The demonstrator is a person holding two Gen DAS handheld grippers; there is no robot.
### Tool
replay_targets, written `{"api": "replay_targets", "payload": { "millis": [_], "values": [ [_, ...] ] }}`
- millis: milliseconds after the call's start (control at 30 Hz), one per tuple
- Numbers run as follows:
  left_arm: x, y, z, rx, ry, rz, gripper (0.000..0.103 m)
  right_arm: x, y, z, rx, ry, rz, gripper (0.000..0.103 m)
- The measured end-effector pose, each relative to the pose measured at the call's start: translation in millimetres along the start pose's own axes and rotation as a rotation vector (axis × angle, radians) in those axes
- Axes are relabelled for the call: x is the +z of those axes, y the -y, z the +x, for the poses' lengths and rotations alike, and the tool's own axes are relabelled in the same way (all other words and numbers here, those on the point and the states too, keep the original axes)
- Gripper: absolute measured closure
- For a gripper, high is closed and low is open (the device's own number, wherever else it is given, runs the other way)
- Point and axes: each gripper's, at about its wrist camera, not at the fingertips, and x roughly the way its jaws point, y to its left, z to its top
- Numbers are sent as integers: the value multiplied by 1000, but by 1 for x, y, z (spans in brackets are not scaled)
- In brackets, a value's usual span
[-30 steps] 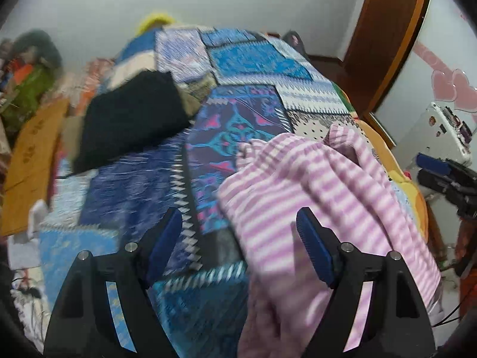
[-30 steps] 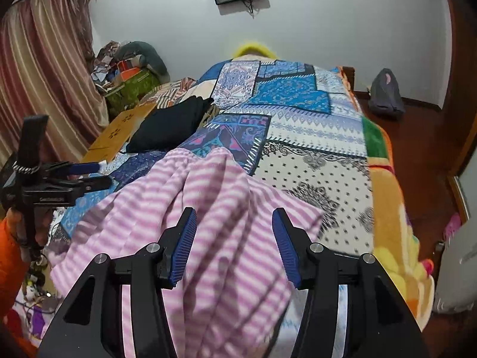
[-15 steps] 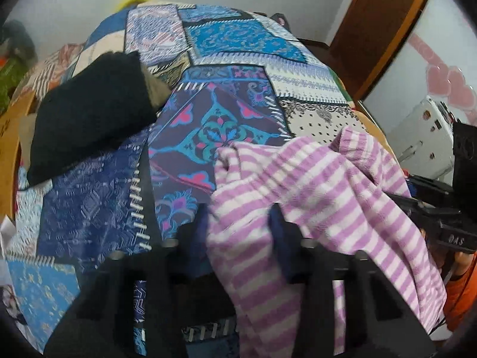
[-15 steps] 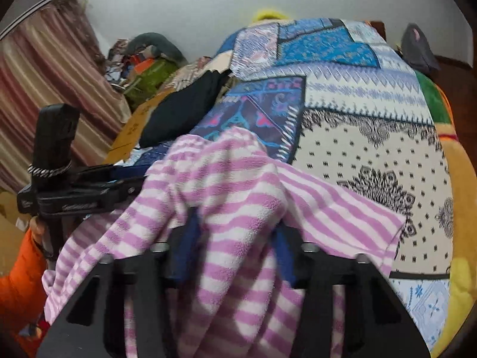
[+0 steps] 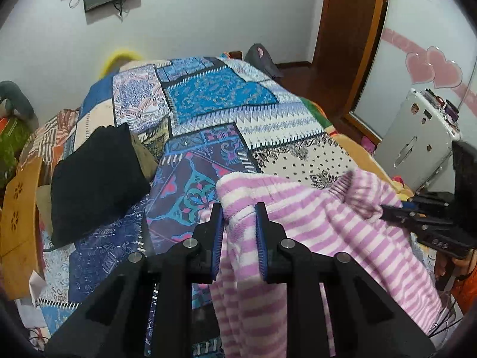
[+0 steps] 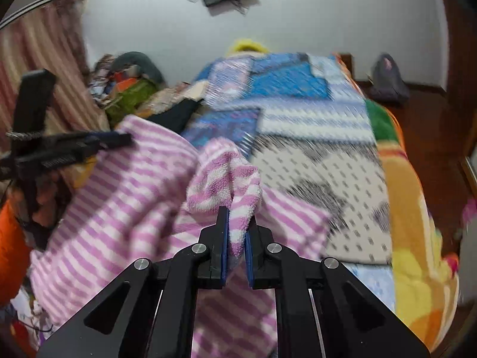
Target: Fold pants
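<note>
The pink-and-white striped fleece pants (image 5: 313, 223) lie bunched at the near end of the bed. My left gripper (image 5: 238, 208) is shut on a fold at their left waist corner and holds it up off the quilt. My right gripper (image 6: 237, 214) is shut on another bunched corner of the pants (image 6: 119, 208). The right gripper also shows at the right edge of the left wrist view (image 5: 387, 208), and the left gripper shows at the left of the right wrist view (image 6: 125, 140). The cloth between the two grips sags and hangs over the bed's near edge.
A patchwork quilt (image 5: 208, 98) covers the bed. A folded black garment (image 5: 95, 176) lies on its left side. A wooden chair (image 5: 21, 208) stands at the left, a white appliance (image 5: 417, 149) at the right, a clothes pile (image 6: 128, 89) by the curtain.
Both grippers were open over the pants a second ago. They closed on the cloth and have lifted their corners off the bed. The right wrist view is blurred by motion.
</note>
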Motion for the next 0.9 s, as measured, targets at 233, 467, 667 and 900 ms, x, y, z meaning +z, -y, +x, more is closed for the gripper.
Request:
{"api": "replay_targets", "payload": {
  "millis": [233,467,667,900],
  "values": [
    [-15,-5,29,-13,-93,-17,81,-9,26,1,-82,-85,64,85],
    [-22,-11,29,-25,-104,-48,53,36,-9,-25,4,20,-10,55],
    [-33,-17,11,-24,-70,-46,42,50,-40,26,107,-94,-48,53],
    [-45,-28,10,-45,-76,-67,39,42,-51,67,166,-189,-63,75]
  ]
}}
